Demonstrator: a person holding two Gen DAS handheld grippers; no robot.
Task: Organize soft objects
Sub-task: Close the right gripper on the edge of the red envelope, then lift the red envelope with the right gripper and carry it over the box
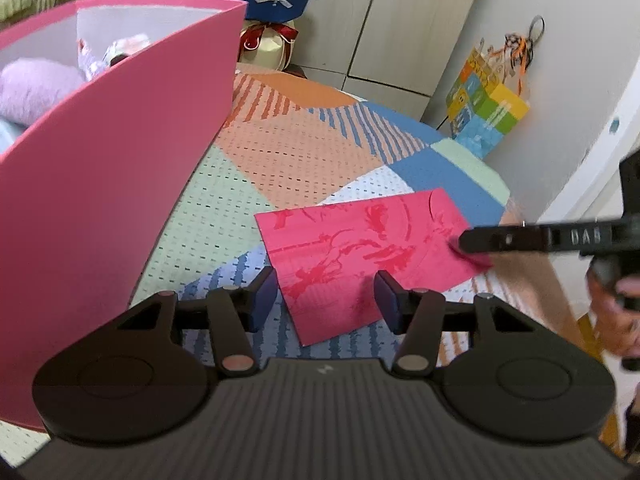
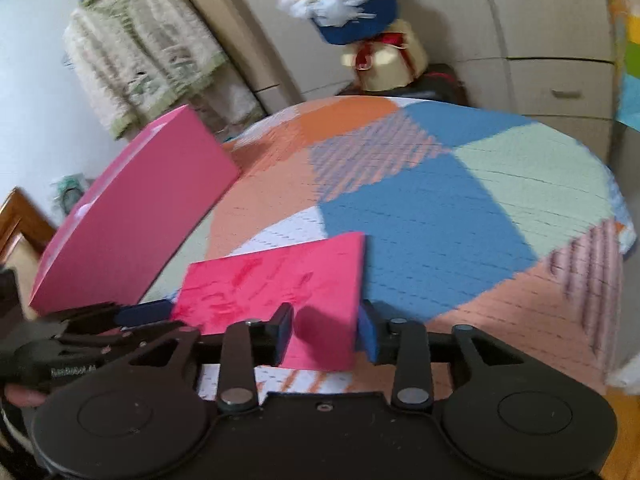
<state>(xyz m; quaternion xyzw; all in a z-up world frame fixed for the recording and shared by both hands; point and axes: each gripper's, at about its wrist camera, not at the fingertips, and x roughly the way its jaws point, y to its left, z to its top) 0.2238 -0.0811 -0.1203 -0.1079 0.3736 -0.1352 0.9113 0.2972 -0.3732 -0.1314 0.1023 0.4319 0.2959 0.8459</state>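
Observation:
A flat red patterned piece (image 1: 352,256) lies on the patchwork tablecloth (image 1: 280,148). My left gripper (image 1: 326,300) is open, its pads astride the piece's near edge. My right gripper (image 2: 322,336) has its jaws astride the piece's corner (image 2: 280,288) with gaps at the pads; in the left wrist view its fingers (image 1: 500,238) reach the piece's right edge. A tall pink box (image 1: 112,184) stands at the left, holding a lilac plush (image 1: 32,88) and other soft things. The box also shows in the right wrist view (image 2: 132,216).
A blue-and-white bouquet on a cream box (image 1: 276,4) stands beyond the table's far edge. A colourful gift bag (image 1: 486,116) hangs on the wall at right. A green-and-white knit (image 2: 140,60) hangs at back left. The table edge curves at the right.

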